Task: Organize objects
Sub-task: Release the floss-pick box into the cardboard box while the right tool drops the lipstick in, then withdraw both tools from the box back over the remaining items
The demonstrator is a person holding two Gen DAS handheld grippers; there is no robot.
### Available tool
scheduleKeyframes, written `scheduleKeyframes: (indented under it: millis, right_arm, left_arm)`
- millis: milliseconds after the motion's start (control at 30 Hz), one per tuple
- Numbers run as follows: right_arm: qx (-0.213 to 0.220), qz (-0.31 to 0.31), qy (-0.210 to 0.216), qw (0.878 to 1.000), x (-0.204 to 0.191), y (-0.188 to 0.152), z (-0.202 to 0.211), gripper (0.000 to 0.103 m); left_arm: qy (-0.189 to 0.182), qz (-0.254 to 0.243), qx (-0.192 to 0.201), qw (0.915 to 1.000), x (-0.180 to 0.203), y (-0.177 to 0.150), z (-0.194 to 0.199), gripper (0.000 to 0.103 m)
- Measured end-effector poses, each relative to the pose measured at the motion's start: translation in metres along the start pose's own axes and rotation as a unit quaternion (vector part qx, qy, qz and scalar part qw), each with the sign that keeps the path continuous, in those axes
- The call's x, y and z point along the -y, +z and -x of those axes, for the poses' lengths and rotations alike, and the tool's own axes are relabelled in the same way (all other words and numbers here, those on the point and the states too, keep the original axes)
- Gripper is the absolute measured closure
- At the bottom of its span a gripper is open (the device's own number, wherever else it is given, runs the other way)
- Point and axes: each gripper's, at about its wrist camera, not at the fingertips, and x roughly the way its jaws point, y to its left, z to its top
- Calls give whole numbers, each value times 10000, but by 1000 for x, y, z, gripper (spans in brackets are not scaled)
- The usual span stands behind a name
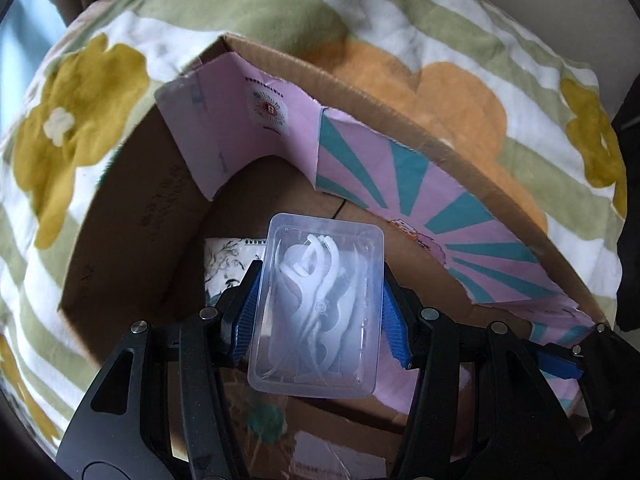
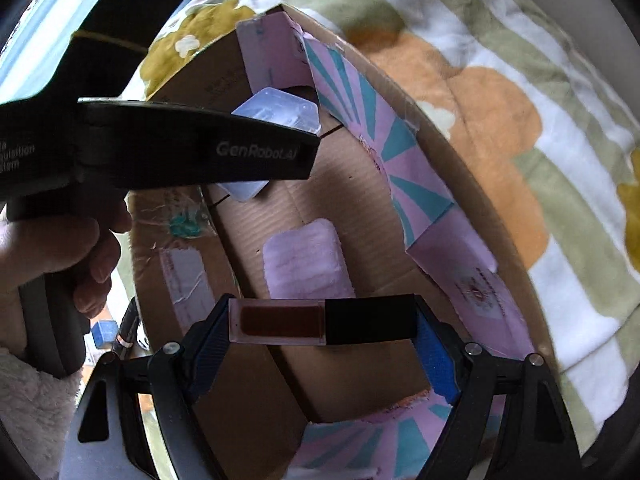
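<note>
My left gripper (image 1: 318, 312) is shut on a clear plastic case (image 1: 318, 304) with white plastic pieces inside, held over the open cardboard box (image 1: 132, 216). The case also shows in the right wrist view (image 2: 280, 110), partly hidden behind the left gripper body (image 2: 192, 152). My right gripper (image 2: 324, 322) is shut on a lip gloss tube (image 2: 324, 322) with a dark red body and black cap, held crosswise above the box floor (image 2: 328, 200). A pale pink foam pad (image 2: 306, 260) lies on the box floor below it.
The box has pink and teal striped inner flaps (image 1: 400, 184) and sits on a flowered blanket (image 1: 460, 92) in white, green, orange and mustard. A printed card (image 1: 226, 264) lies in the box. A small blue block (image 2: 105, 332) lies outside at the left.
</note>
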Motion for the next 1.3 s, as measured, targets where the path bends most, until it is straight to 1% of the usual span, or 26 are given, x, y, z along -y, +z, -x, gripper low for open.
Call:
scheduleKeyframes:
  millis: [200,233,267,300,333,367,400,500,700,900,967,1167,1267,1300]
  right_arm:
    - [-75,-146,123,9998,-2,-3,-9,22]
    - [-65,-232,150,9996,0,-4,-9,21]
    - [-38,-374,199,9991,3,-5,-8,15]
    - [82,-500,262,9984,5,-6,-5,12]
    - [279,-580,333,9974,7,-6,-1,4]
    - [484,-609,377,9963,8,-7,4,0]
    - [668,-601,393,9952,7,-7,10,0]
    - [615,-674,484,9947,8,-7,14,0]
    - [639,-592,432,9953,7,-9,19,0]
    - [642,-559,423,9955,5,-8,32,0]
    - [661,-543,425,9954,5,-8,39,0]
    - [673,-418,416,9960,1,-6,72,0]
    - [616,-278,338,9971,-5,-13,91,0]
    - [593,-194,310,9976,-18,-13,97,0]
  left_arm:
    - [-103,33,-72,9999,-3,1,-10,52]
    - [-102,45,-85,9999,-4,1,-10,49]
    - [-101,58,-102,9999,-4,1,-10,45]
    - [-120,57,-122,9998,-4,1,-10,20]
    - [-141,48,-137,9998,-5,1,-10,1]
    - [-136,34,-105,9998,-5,1,-8,0]
    - [-181,10,-104,9998,-5,0,-7,0]
    - [-194,-39,-126,9997,-6,-1,-5,0]
    - [-241,-33,-93,9997,-4,-2,1,0]
    - [-179,-61,-10,9998,2,0,15,0]
    - [-168,-45,25,9998,2,0,24,0]
    - [-91,53,269,9996,0,-6,71,0]
    - [-78,196,391,9990,0,-11,96,0]
    - [-63,251,474,9985,1,-13,109,0]
